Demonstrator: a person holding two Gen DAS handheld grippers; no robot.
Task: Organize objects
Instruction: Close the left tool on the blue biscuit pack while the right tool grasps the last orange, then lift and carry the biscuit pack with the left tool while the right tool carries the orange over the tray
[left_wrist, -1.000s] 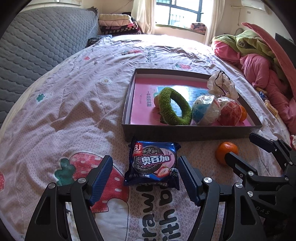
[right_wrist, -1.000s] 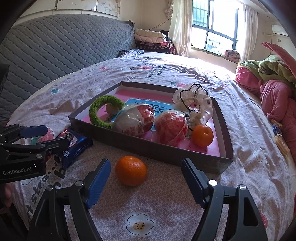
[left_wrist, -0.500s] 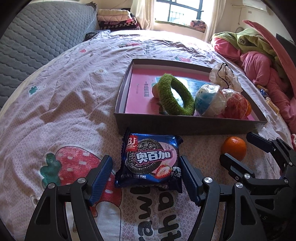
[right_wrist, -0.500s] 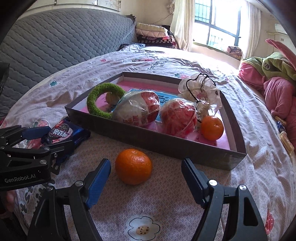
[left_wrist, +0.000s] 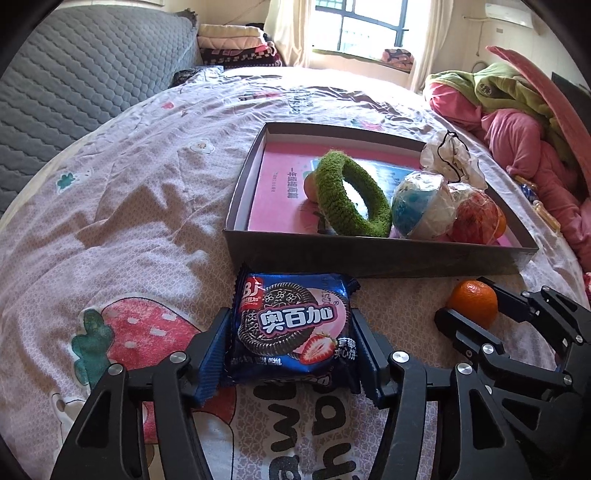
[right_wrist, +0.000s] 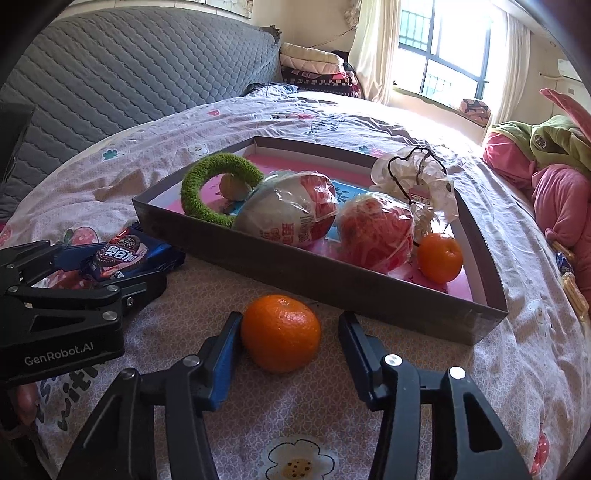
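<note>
Both hands are working at once here, low over the bed (left_wrist: 147, 206), just in front of the near wall of the cardboard tray (left_wrist: 369, 258). The left hand-held gripper (left_wrist: 291, 347) has just been closing its jaws, and its blue pads now sit against both side edges of the cookie packet (left_wrist: 295, 332), which lies flat on the quilt near the tray's near left corner; it looks like a light grasp on the wrapper, not yet a firm one. The right hand-held gripper (right_wrist: 291, 347) has been closing too, with the loose orange (right_wrist: 281, 332) between its jaws: the left pad touches the fruit, the right pad stands clear of it, so that one is not gripped yet.

To do this well, I'd say the left should squeeze only until the wrapper stops sliding, since a hard pinch would crush the biscuits. The right needs to centre on the orange before closing, or the single pad will roll it away across the soft quilt. Then both must lift clear of the tray wall, and find bare floor inside, because the green ring (right_wrist: 218, 188), the wrapped balls (right_wrist: 291, 206) and another orange (right_wrist: 439, 256) already crowd it
</note>
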